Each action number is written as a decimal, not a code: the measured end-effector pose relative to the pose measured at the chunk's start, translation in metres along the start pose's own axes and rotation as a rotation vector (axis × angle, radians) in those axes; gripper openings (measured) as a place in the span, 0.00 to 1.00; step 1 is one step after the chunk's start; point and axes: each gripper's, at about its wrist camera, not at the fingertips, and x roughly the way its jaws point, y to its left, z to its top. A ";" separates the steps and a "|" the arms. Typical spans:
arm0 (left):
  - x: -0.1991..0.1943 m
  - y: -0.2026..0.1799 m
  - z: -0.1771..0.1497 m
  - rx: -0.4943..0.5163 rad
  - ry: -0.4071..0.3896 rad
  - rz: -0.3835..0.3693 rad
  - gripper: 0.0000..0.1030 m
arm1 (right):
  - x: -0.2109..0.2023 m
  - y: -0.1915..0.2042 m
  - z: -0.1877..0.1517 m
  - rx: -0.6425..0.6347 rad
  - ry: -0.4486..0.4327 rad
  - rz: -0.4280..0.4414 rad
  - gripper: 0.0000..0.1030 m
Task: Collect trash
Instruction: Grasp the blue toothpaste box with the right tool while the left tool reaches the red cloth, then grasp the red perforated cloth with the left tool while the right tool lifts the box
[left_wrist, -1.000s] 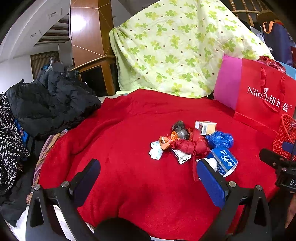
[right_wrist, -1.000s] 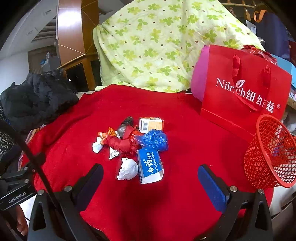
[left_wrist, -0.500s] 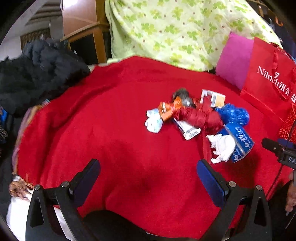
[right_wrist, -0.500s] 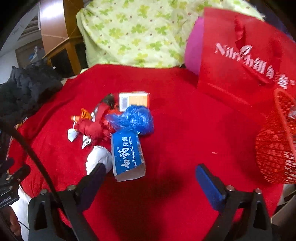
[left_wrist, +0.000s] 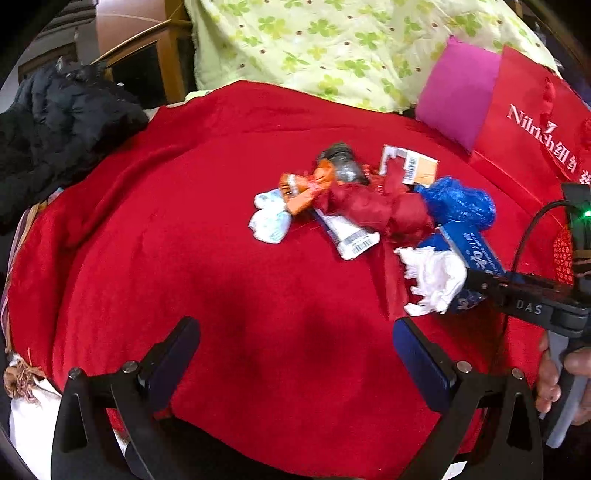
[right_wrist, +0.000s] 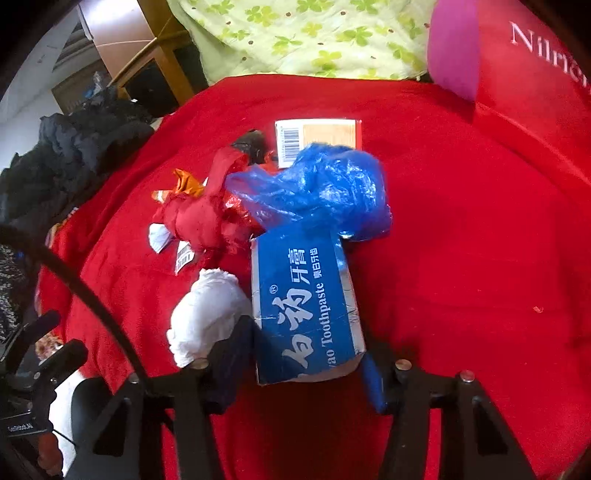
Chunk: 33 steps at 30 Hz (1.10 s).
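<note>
A heap of trash lies on the red cloth (left_wrist: 221, 240): a blue toothpaste box (right_wrist: 303, 295), a white tissue wad (right_wrist: 207, 317), a blue plastic bag (right_wrist: 325, 188), a crumpled red wrapper (right_wrist: 199, 218), a barcoded carton (right_wrist: 321, 134), an orange wrapper (left_wrist: 303, 188) and a white-blue packet (left_wrist: 269, 219). My right gripper (right_wrist: 303, 365) is closing, and its pads touch both sides of the toothpaste box's near end. The tissue wad rests against its left finger. My left gripper (left_wrist: 295, 354) stands open over bare cloth, short of the heap, with nothing between its fingers.
A red gift bag (left_wrist: 535, 133) with a pink side stands at the back right, with a red mesh basket (left_wrist: 563, 251) near it. A green clover quilt (left_wrist: 332, 48) hangs behind. A black jacket (left_wrist: 62, 122) lies at the left. A person's hand (left_wrist: 554, 376) holds the right gripper.
Both grippers have come down and closer to the heap. The right gripper's jaws have narrowed from wide open onto the toothpaste box. The left jaws kept their width.
</note>
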 end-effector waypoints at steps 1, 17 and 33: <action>-0.001 -0.004 0.002 0.015 -0.001 -0.001 1.00 | -0.002 -0.003 -0.001 0.005 -0.004 0.011 0.54; 0.019 -0.088 0.023 0.069 0.025 -0.211 0.99 | -0.094 -0.090 -0.006 0.199 -0.163 0.320 0.54; 0.013 -0.132 0.023 0.210 0.000 -0.198 0.99 | -0.118 -0.133 -0.024 0.288 -0.161 0.245 0.54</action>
